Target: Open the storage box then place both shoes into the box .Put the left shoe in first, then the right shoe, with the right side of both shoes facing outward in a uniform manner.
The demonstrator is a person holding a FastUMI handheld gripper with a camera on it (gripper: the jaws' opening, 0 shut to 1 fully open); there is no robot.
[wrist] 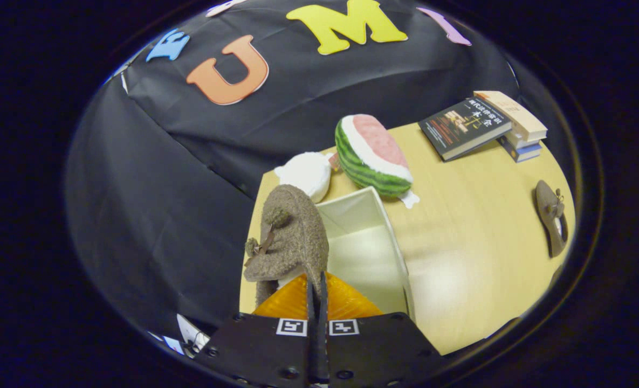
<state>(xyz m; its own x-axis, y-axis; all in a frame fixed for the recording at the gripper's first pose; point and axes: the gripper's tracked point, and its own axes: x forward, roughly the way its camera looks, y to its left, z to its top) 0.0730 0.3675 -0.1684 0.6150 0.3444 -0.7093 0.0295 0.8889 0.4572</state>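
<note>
Between the clenched gripper fingers, a shoe is pinched by its heel edge and held over the open box just ahead, the second shoe lying well apart beyond; slippage from so thin a hold, or landing wrong-side-out, is judged likely.

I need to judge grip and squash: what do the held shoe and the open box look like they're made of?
Shoe pinched in the gripper: fuzzy brown fleece or felt by its nap, probably soft. Storage box: smooth matte white walls with thin straight edges, likely cardboard or thin plastic.
</note>
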